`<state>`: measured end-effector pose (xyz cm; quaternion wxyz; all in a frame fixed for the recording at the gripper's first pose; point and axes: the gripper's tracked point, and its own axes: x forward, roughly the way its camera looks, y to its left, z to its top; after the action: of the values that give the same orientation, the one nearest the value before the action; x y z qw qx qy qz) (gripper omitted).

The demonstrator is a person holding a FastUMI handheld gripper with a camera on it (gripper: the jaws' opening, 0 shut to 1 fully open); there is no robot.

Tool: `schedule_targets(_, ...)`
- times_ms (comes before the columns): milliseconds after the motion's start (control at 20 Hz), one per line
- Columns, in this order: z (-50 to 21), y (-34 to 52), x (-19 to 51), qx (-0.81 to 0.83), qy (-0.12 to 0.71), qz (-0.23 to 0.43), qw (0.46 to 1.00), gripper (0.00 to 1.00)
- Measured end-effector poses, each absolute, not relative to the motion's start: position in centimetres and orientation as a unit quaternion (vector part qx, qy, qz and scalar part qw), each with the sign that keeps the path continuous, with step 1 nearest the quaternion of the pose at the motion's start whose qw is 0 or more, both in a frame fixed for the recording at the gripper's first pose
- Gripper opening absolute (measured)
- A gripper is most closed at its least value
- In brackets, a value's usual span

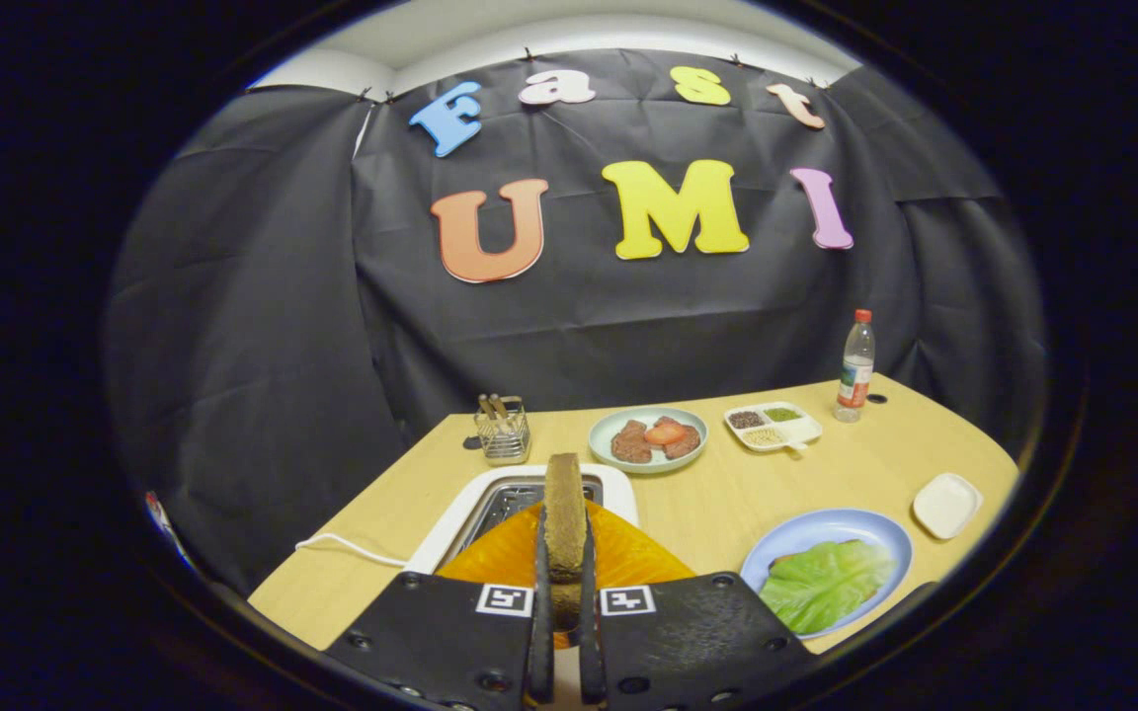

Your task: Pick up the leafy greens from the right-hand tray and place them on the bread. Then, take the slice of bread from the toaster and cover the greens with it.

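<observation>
The gripper (565,602) is clenching a brown slice of bread (564,518) edge-on between its two fingers, both pressing its faces, and holding it upright just above the white toaster (455,523) with its metal slot. Judging by this, the second half of the task is under way — the bread is out and needs carrying to the right and near side, where a green lettuce leaf (824,583) is lying on a round blue plate (806,533); whether bread lies under the leaf I cannot tell. To do it well, the slice should be turned flat before release and lowered squarely over the leaf, not dropped from height. An orange surface (628,558) is showing just behind the fingers.

The pale wooden desk (707,494) is also carrying a wire utensil holder (503,431), a light green plate of meat and tomato slices (648,439), a white divided dish of seasonings (772,426), a clear plastic bottle with a red cap (855,367) and a small white square dish (946,505). Black cloth is walling the booth.
</observation>
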<state>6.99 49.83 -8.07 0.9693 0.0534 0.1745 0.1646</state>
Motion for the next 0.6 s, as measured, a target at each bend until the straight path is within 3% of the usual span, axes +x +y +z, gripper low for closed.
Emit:
schedule_targets(100,-7.3,49.7,7.0,0.06,0.162,0.168,0.971,0.03)
schedule_targets(600,2.0,44.9,6.1,0.139,0.08,0.175,0.971,0.03)
